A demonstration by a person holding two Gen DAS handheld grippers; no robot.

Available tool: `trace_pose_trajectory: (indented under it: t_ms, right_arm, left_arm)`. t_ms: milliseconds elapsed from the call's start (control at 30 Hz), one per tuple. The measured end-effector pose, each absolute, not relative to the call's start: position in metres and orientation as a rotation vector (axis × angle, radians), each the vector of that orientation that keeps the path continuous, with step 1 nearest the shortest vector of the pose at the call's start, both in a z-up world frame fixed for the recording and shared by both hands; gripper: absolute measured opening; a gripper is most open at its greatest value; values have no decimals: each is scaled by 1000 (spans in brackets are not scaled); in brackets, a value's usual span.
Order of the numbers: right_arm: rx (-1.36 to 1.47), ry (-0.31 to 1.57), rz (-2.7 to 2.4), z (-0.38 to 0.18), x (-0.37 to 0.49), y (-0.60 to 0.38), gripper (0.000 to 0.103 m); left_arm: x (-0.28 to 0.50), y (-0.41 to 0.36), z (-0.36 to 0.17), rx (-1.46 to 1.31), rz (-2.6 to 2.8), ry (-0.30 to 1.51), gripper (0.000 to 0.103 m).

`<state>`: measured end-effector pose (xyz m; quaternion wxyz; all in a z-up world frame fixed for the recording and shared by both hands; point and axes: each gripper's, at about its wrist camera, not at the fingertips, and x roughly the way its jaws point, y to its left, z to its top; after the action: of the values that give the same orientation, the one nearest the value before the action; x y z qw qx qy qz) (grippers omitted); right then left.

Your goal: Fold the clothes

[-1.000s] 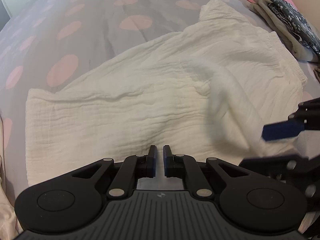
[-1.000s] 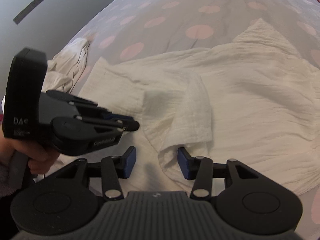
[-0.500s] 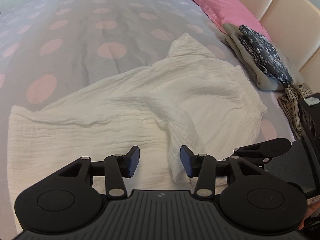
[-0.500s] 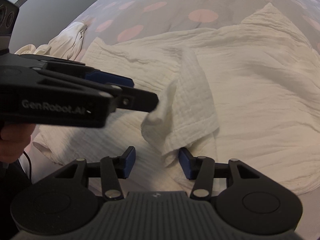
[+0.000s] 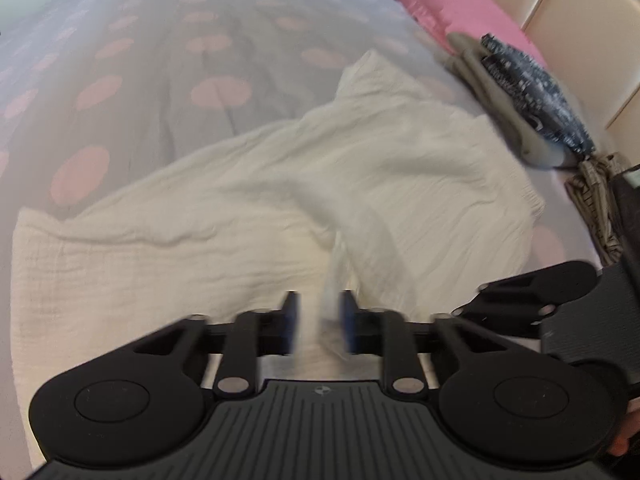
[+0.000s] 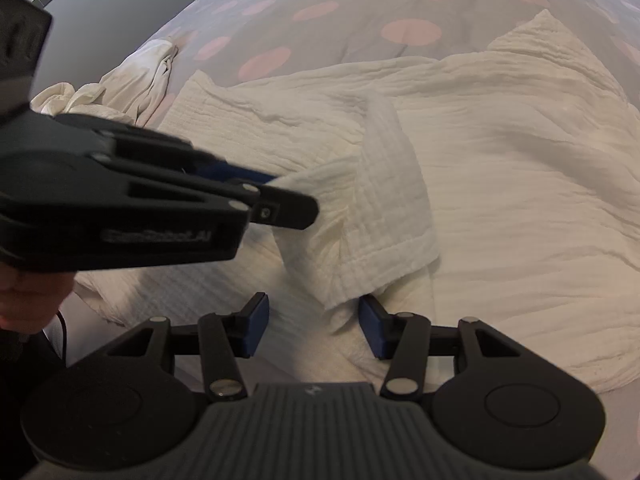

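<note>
Bedspread [image 5: 152, 128]: grey with pink dots, lying under everything.
Cream garment [image 6: 500, 168]: crinkled white cloth spread wide over the bedspread; one narrow flap [image 6: 360, 220] stands lifted off the rest of it.
Pink pillow [image 5: 452, 4]: beyond the garment's far corner.
Folded clothes [image 5: 532, 92]: dark print on grey, just beyond the garment's far right edge.
Crumpled white cloth [image 6: 120, 84]: beside the garment's left end.
Left gripper [image 5: 319, 322]: jaws partly closed with the flap's edge between them; blur hides whether the pads press it.
Right gripper [image 6: 314, 326]: jaws wide apart, gripping nothing; the flap's lower corner hangs between the fingers.
</note>
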<state>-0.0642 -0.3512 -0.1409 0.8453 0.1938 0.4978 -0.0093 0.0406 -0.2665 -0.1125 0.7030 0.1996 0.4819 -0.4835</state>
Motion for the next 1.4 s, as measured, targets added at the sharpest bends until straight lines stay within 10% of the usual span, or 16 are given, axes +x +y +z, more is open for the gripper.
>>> trace_pose_trajectory:
  t_ms: [867, 1067, 1400]
  right_arm:
    - [1130, 893, -364, -164, -89, -499, 53]
    - [1048, 867, -299, -152, -67, -487, 23]
    - [865, 823, -1, -109, -56, -442, 34]
  left_arm:
    - [42, -265, -127, 494, -1047, 1074, 4]
    - [43, -265, -127, 489, -1047, 1080, 4]
    - [44, -270, -129, 486, -1044, 1087, 4]
